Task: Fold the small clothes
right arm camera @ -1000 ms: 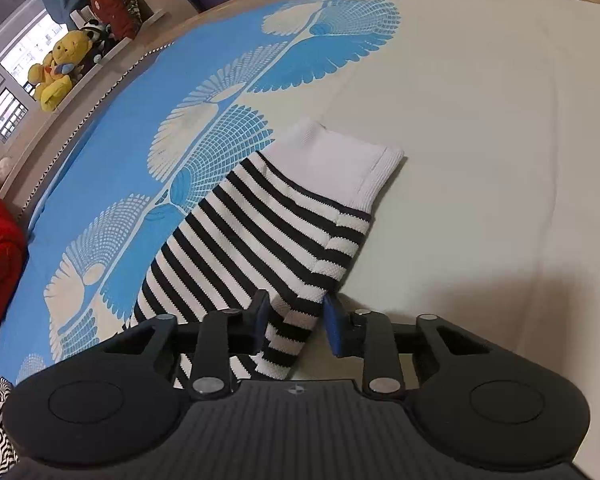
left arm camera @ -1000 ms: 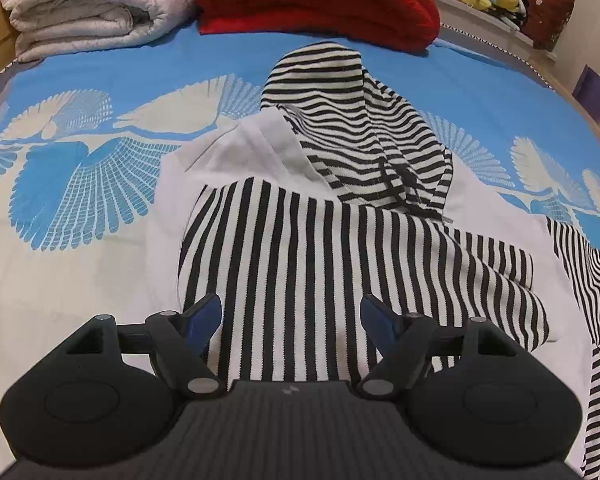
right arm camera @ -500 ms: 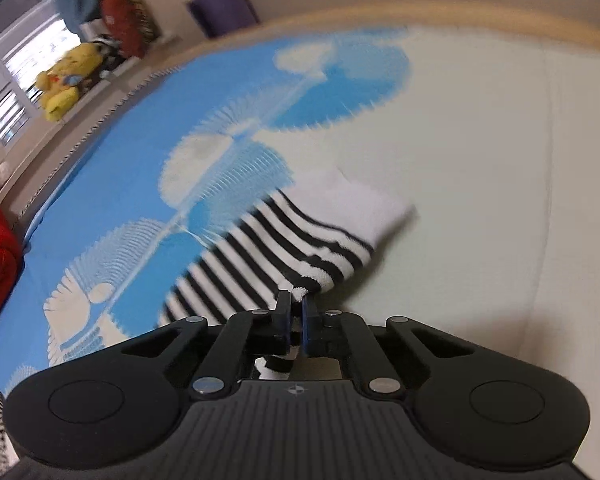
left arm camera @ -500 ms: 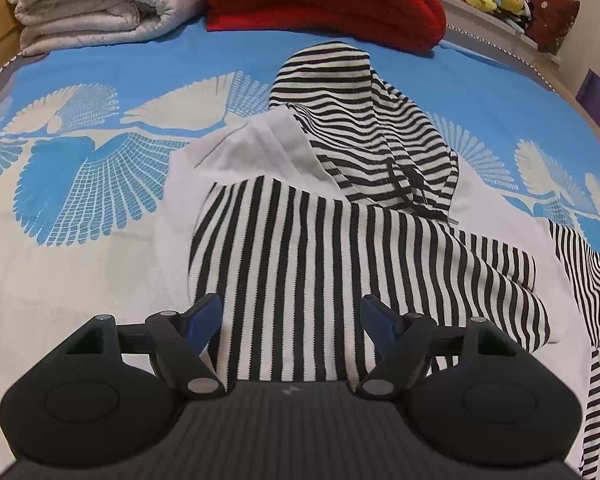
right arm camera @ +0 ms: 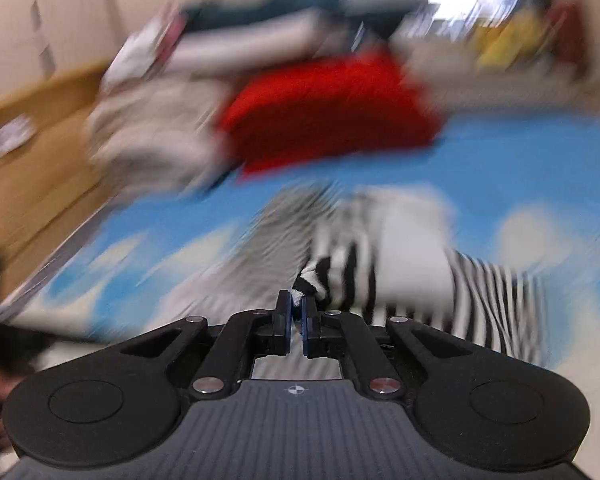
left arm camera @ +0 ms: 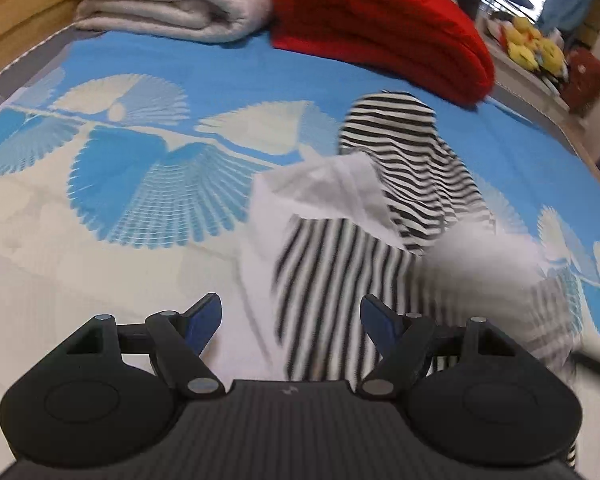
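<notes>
A small black-and-white striped hoodie (left arm camera: 340,264) lies on the bed, its hood (left arm camera: 404,152) pointing toward the far pillows. My left gripper (left arm camera: 291,314) is open and empty, low over the garment's near left edge. My right gripper (right arm camera: 296,312) is shut on the striped sleeve (right arm camera: 340,276) near its white cuff (right arm camera: 412,256) and carries it in the air over the hoodie body. The lifted sleeve shows as a white blur in the left wrist view (left arm camera: 488,256). The right wrist view is heavily motion-blurred.
The bed has a blue and cream fan-print cover (left arm camera: 148,184). A folded red blanket (left arm camera: 380,28) and a folded white blanket (left arm camera: 172,0) lie at the far end. Plush toys (left arm camera: 532,44) sit on a ledge at the far right. A wooden bed frame (right arm camera: 28,152) runs along the left.
My right gripper closed on the sleeve near the cuff, lifted it and swung it fast across toward the hoodie body. My left gripper shifted left and stayed open.
</notes>
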### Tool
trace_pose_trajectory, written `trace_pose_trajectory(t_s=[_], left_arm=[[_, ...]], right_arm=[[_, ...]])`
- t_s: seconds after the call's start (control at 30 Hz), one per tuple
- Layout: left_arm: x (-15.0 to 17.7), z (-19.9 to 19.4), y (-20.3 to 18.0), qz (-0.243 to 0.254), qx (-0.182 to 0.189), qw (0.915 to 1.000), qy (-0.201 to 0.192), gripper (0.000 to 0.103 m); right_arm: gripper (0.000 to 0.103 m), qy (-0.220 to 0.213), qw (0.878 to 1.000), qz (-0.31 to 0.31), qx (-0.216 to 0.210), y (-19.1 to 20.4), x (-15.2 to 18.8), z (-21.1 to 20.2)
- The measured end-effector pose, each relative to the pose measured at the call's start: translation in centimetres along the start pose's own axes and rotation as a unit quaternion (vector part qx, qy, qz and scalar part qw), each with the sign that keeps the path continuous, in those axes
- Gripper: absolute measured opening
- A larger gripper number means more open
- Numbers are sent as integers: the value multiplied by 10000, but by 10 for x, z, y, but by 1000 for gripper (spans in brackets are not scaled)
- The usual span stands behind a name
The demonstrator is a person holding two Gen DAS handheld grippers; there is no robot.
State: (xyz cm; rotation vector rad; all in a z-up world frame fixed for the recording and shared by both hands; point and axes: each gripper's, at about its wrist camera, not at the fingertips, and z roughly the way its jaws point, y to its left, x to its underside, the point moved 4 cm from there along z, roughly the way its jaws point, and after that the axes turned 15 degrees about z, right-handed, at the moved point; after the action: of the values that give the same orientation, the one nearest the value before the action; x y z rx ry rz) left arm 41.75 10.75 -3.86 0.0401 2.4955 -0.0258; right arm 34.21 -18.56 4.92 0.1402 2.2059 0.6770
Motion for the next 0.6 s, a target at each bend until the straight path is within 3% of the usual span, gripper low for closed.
trace_pose_trajectory(t_s=[0.13,0.2,0.27,0.37,0.43,0.5,0.6], left_arm=[[1,-2,13,-128,3,9999,23,80],[1,-2,15,-227,83,9997,8,74],[4,1,17,-395,269,9988,44,56],[11,12,16,-698,651,9952,216,44],[16,21,14,-859,886,9917,364,43],[21,31,12,-1035,1138,9867,527,43],[27,44,8,-1138,1266,9828,713,36]], right_arm=[[7,675,9891,1067,758,-8,19,7],[9,604,9828,1505,888,-15,17,-1],[9,363,9842,1507,851,-17,13,-8],[9,-22,9860,1322,1017,-31,15,-7],[13,220,9791,1563,1283,-44,19,8],[13,399,9768,1866,970,-54,19,20],[13,454,9749,1856,1146,-62,18,30]])
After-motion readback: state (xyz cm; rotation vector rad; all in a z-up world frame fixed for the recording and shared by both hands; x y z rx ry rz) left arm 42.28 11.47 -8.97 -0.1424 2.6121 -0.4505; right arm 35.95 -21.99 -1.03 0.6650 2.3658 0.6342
